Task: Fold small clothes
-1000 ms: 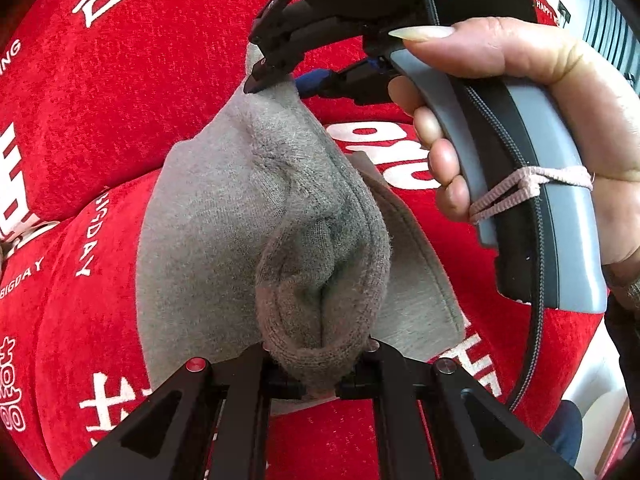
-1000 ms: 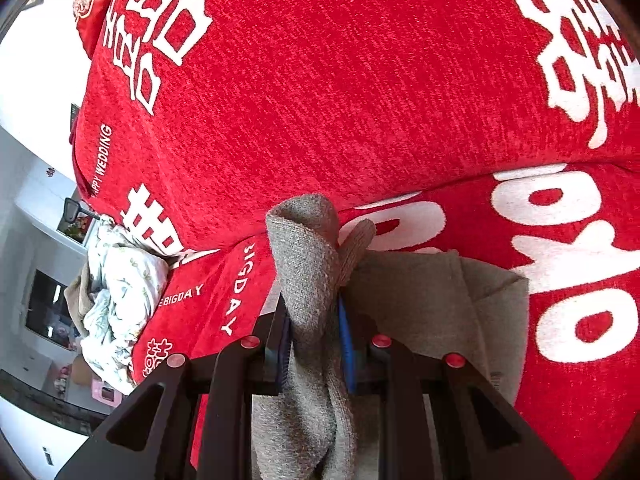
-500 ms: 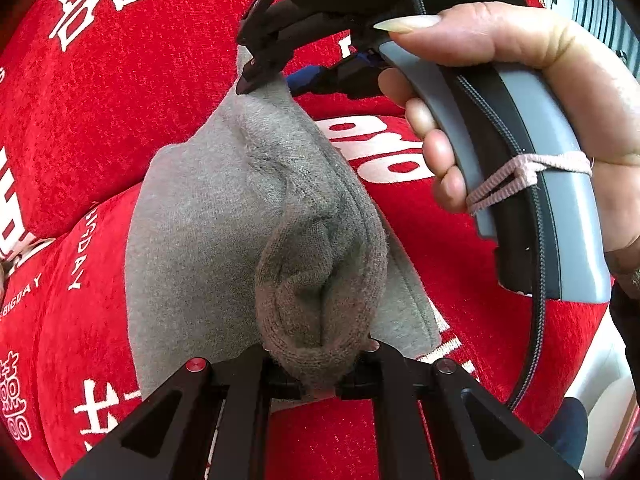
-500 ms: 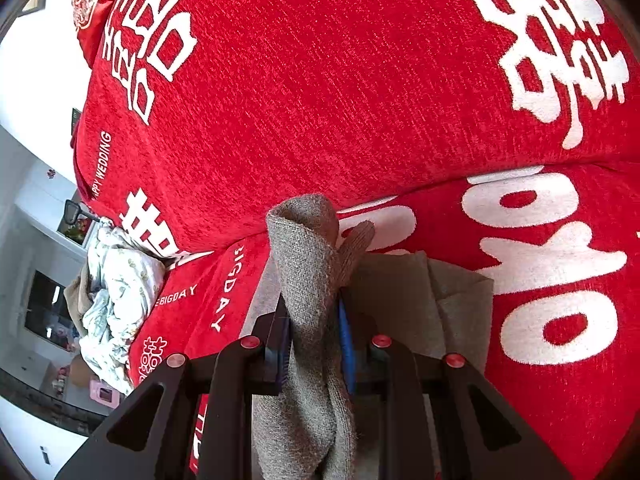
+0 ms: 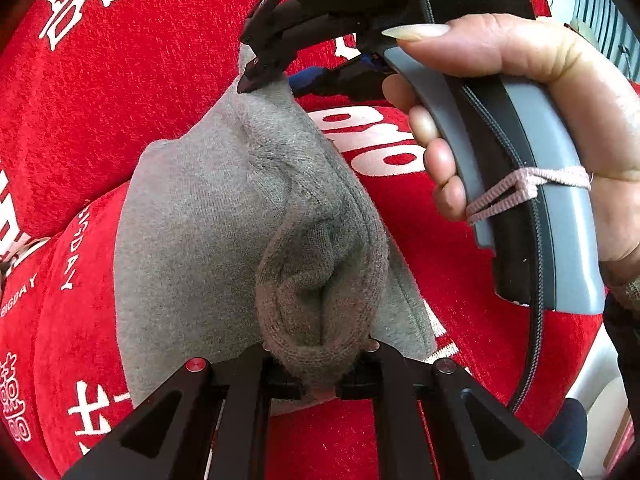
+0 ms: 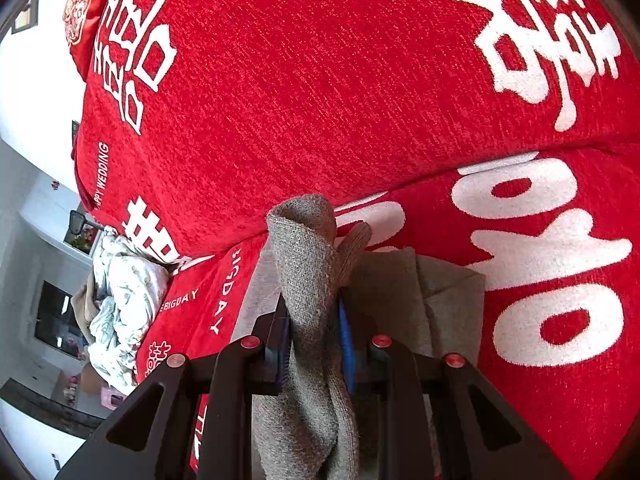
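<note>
Two claws hold one grey garment (image 5: 208, 224) above the red sofa cover (image 5: 120, 92). Nearest, our left claw (image 5: 320, 364) is pressed together on a bunched hem; farther off, our right claw (image 6: 314, 344) pinches the opposite edge. We judge this paired grip keeps the raised layer taut so it can be laid over the part resting on the cover. Against the earlier frames, both grips are unchanged and the cloth sits slightly lower. Farthest, crumpled pale laundry (image 6: 120, 300) waits.
</note>
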The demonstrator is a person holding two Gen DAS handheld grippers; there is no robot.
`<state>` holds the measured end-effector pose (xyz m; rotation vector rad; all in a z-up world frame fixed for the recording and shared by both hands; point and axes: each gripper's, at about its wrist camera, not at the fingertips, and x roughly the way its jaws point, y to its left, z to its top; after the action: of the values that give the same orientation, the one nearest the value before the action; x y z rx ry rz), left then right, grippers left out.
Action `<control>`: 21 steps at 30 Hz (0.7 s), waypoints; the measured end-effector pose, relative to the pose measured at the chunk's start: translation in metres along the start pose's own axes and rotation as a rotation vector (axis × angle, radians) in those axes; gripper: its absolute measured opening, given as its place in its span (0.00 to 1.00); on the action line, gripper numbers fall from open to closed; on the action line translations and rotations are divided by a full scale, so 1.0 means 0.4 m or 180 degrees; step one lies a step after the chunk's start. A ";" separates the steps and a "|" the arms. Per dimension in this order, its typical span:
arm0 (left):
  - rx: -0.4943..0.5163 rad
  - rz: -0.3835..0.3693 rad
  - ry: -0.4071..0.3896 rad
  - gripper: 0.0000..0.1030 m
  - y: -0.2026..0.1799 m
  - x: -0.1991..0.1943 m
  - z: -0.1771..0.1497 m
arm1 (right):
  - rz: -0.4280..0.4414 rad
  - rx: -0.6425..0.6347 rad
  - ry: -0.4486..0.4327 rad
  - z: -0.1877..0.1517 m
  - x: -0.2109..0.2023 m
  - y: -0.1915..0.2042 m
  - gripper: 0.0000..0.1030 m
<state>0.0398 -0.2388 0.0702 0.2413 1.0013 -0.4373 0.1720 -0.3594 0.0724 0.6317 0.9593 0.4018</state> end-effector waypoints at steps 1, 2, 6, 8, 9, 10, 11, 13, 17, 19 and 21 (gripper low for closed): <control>-0.0005 -0.0002 0.0010 0.09 0.002 0.004 0.001 | -0.0004 0.0005 0.0002 0.000 0.002 -0.002 0.22; -0.0013 -0.0002 0.0027 0.09 0.004 0.009 0.000 | -0.0015 0.0006 0.0009 0.000 0.006 -0.005 0.22; -0.0018 -0.0005 0.0053 0.09 0.006 0.020 -0.001 | -0.0045 0.0061 0.0033 -0.005 0.015 -0.028 0.22; -0.0011 0.0008 0.0062 0.09 0.004 0.022 -0.003 | -0.0045 0.0101 0.0025 -0.008 0.014 -0.039 0.22; -0.0003 0.0009 0.0056 0.09 0.003 0.020 -0.003 | -0.0035 0.0107 0.0019 -0.008 0.011 -0.041 0.22; -0.0011 0.0029 0.0060 0.09 0.001 0.018 -0.002 | -0.0026 0.0102 0.0010 -0.009 0.009 -0.040 0.22; -0.0006 0.0027 0.0052 0.09 0.000 0.016 0.000 | -0.0013 0.0086 -0.0003 -0.009 0.004 -0.036 0.22; -0.0008 0.0021 0.0049 0.09 0.002 0.016 0.001 | -0.0005 0.0047 -0.0018 -0.007 -0.002 -0.031 0.22; -0.0002 0.0023 0.0077 0.09 0.000 0.029 -0.003 | -0.0089 0.0040 0.0009 -0.005 0.013 -0.048 0.22; 0.0012 -0.0003 0.0089 0.09 -0.002 0.038 -0.005 | -0.0202 0.0068 0.0032 -0.009 0.025 -0.075 0.22; 0.0025 -0.0013 0.0108 0.09 0.000 0.051 -0.006 | -0.0237 0.0164 0.0030 -0.014 0.029 -0.103 0.13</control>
<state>0.0474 -0.2428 0.0516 0.2545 1.0335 -0.4421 0.1752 -0.3819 0.0358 0.6393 1.0015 0.3152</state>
